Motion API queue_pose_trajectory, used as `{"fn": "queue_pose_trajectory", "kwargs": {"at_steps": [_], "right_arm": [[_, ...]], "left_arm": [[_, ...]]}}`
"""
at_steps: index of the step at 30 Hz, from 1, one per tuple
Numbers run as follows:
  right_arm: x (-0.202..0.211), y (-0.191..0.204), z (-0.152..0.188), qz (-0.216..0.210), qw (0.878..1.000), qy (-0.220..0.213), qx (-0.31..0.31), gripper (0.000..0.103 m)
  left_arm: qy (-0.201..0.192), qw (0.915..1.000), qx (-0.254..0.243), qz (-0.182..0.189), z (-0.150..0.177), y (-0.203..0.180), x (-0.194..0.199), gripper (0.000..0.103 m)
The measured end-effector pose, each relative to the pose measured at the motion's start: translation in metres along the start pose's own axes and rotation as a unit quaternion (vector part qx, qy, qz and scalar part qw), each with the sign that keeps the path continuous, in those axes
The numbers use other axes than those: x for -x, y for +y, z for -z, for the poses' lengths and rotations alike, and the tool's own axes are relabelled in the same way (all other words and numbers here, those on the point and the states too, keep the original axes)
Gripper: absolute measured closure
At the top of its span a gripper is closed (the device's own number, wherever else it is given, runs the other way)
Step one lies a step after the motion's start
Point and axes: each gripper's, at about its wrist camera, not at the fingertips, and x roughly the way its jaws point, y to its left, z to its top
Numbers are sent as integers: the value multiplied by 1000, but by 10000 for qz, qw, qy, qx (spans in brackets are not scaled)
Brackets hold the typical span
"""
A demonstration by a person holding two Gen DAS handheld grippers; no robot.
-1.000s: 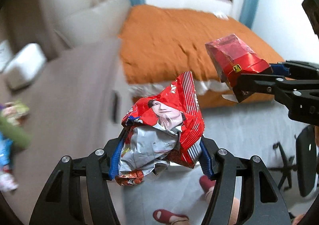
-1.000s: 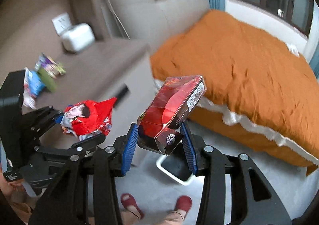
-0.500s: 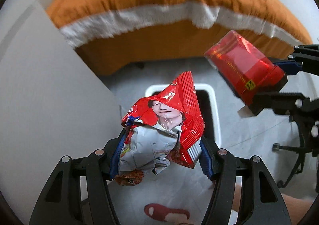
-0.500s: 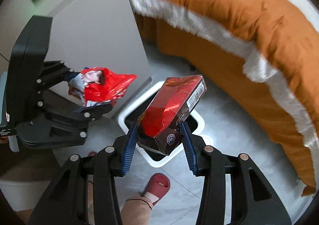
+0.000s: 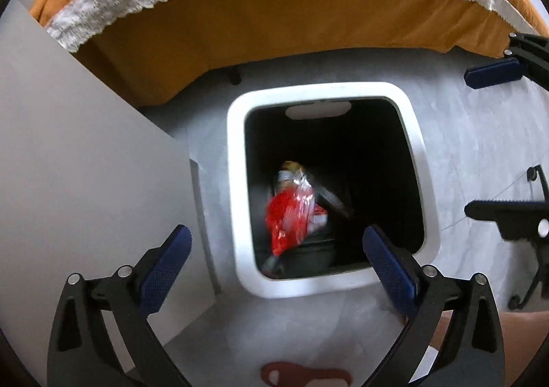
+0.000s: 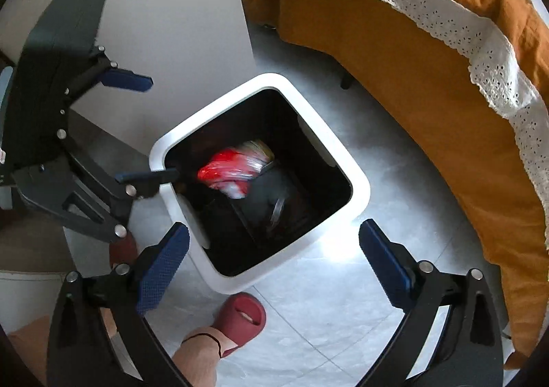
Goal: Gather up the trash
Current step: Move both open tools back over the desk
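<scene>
Both grippers (left gripper (image 5: 276, 251), right gripper (image 6: 274, 249)) gape empty above a blurred red crumpled wrapper (image 5: 291, 215) inside the bin (image 5: 236, 181).

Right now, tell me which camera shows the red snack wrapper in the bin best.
Left wrist view: it looks straight down into the white bin, the red snack wrapper unobstructed though blurred. The right wrist view shows the wrapper too, blurred and viewed at an angle.

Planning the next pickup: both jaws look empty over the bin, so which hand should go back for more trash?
Slightly the left, as a judgement. Left gripper and right gripper both hang open above the white bin, wrapper inside. The left sits beside the grey cabinet; the right is nearer the bed.
</scene>
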Motion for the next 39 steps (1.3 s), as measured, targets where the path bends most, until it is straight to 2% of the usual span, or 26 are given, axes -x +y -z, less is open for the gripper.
{"fn": "queue_pose_trajectory", "kwargs": {"at_steps": [4, 10, 16, 22, 26, 32, 36, 39], "right_arm": [[18, -2, -11, 34, 10000, -83, -10, 5], [72, 1, -33, 111, 9993, -333, -92, 5], [141, 14, -53, 244, 9977, -610, -189, 5], [230, 30, -77, 462, 9921, -1114, -332, 5], [298, 43, -94, 554, 9829, -1675, -520, 5], [379, 71, -122, 343, 9677, -2411, -645, 5], [408, 110, -146, 116, 9580, -2830, -459, 5], [416, 145, -170, -256, 9543, -2967, -259, 5]], "left_arm": [[-53, 10000, 8, 50, -5, 5, 24, 5], [-221, 9997, -55, 7, -15, 15, 73, 5], [-544, 9985, 83, 49, -28, 31, 149, 5], [-975, 9949, 239, 39, -35, 46, 244, 5], [-1432, 9880, 581, 83, -34, 55, 322, 5], [-2067, 9725, 997, -399, -14, 79, 427, 5], [-2277, 9588, 1432, -916, 14, 116, 476, 5], [-2325, 9437, 1842, -1467, 43, 147, 501, 5]]}}
